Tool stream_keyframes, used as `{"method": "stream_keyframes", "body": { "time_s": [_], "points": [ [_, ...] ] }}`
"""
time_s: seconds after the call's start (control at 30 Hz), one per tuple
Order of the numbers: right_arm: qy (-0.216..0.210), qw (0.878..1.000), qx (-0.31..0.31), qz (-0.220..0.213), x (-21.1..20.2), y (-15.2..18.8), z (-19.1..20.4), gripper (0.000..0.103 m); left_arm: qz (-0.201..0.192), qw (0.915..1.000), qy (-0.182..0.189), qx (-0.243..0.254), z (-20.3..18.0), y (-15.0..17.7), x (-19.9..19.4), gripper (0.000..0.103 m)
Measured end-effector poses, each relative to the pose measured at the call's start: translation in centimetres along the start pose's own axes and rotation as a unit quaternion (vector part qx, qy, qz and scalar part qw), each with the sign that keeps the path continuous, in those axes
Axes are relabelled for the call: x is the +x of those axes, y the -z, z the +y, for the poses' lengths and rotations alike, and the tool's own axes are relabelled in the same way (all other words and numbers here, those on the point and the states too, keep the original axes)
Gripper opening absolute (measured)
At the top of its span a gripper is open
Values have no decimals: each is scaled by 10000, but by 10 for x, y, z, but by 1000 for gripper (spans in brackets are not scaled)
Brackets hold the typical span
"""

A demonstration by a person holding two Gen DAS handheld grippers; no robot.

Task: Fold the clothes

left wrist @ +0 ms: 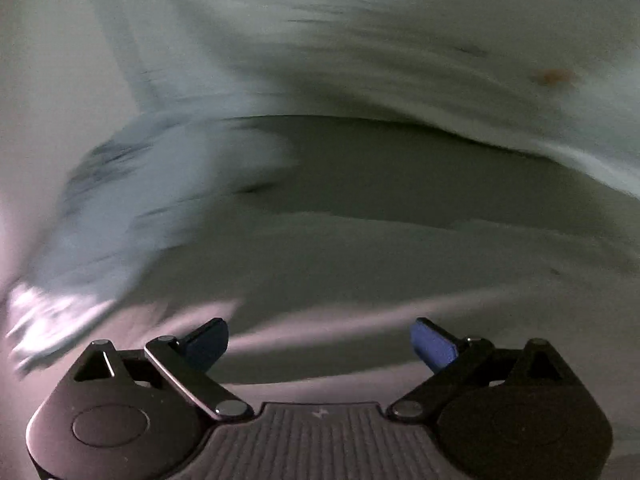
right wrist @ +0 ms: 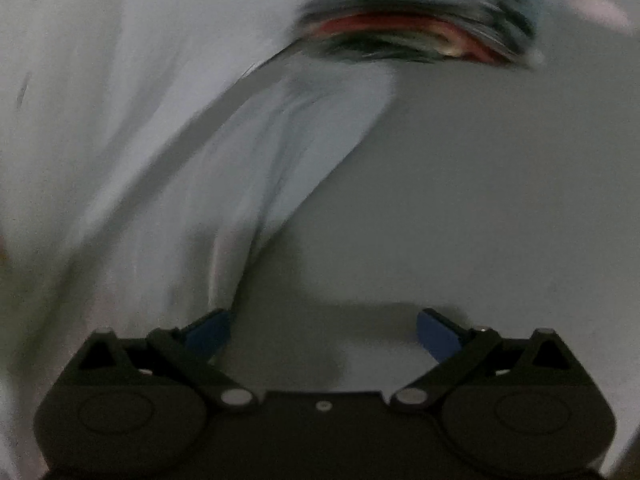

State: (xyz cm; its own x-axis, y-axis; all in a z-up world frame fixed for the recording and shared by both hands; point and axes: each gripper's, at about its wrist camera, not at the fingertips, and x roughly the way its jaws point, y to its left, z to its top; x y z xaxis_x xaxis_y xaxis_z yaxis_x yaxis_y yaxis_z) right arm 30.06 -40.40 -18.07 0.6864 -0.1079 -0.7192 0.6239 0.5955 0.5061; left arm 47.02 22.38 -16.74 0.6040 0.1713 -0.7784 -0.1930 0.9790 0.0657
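Tools [left wrist: 319, 346] [right wrist: 323, 336] wide (empty) — pale tabletop [right wrist: 500, 200]

The pictures are blurry and the light is dim. A big flat surface [left wrist: 400, 184] lies below, plain and pale grey. Dark shadows fall across it. In the right wrist view the same grey surface [right wrist: 500, 200] fills the right side. No walls or windows show.

A plain pale surface [left wrist: 360, 272] is seen spread ahead of the left gripper, crossed by a dark shadow. The same grey surface [right wrist: 500, 200] is seen ahead and right of the right gripper, heavily blurred.
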Motion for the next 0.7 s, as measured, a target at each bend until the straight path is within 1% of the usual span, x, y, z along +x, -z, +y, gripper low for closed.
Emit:
{"method": "stream_keyframes", "body": {
  "time_s": [0.07, 0.13, 0.2, 0.27, 0.3, 0.37, 0.4, 0.43, 0.47, 0.5, 0.53, 0.57, 0.63, 0.67, 0.7],
  "points": [
    [-38, 9991, 341, -267, 10, -23, -13, 93, 20, 9988, 179, 447, -45, -1, 7, 98],
    [58, 9985, 316, -444, 24, -45, -17, 83, 135, 9963, 466, 711, -85, -3, 17, 98],
    [56, 9980, 312, -544, 41, -65, -18, 79, 312, 9942, 620, 822, -113, -4, 27, 98],
    [-19, 9974, 356, -618, 57, -81, -18, 79, 488, 9922, 673, 929, -138, -5, 39, 98],
    [-36, 9972, 371, -649, 65, -88, -16, 79, 566, 9915, 643, 975, -147, -5, 43, 98],
    [-65, 9968, 367, -713, 79, -100, -12, 86, 753, 9903, 576, 1019, -160, -4, 53, 98],
    [-77, 9966, 344, -748, 84, -105, -8, 84, 797, 9906, 561, 961, -160, -4, 57, 99],
    [-17, 9969, 280, -735, 89, -109, -4, 79, 842, 9916, 573, 798, -158, -5, 60, 99],
    [99, 9974, 114, -703, 92, -112, 1, 62, 934, 9921, 597, 592, -156, -5, 62, 99],
    [220, 9975, -64, -668, 95, -115, 6, 29, 1027, 9920, 631, 373, -152, -7, 65, 100],
    [341, 9971, -241, -633, 97, -118, 11, 19, 1028, 9925, 628, 208, -148, -7, 65, 100],
    [402, 9958, -376, -727, 94, -121, 11, 18, 1026, 9927, 599, 204, -148, -7, 65, 100],
    [463, 9946, -307, -881, 83, -127, 2, 16, 1018, 9926, 595, 276, -148, -4, 64, 101],
    [452, 9950, -210, -871, 81, -132, -5, 16, 1005, 9924, 639, 322, -149, -2, 63, 101],
    [534, 9948, -151, -850, 82, -134, -14, 16, 993, 9920, 683, 367, -149, 0, 62, 102]
  ]
}}
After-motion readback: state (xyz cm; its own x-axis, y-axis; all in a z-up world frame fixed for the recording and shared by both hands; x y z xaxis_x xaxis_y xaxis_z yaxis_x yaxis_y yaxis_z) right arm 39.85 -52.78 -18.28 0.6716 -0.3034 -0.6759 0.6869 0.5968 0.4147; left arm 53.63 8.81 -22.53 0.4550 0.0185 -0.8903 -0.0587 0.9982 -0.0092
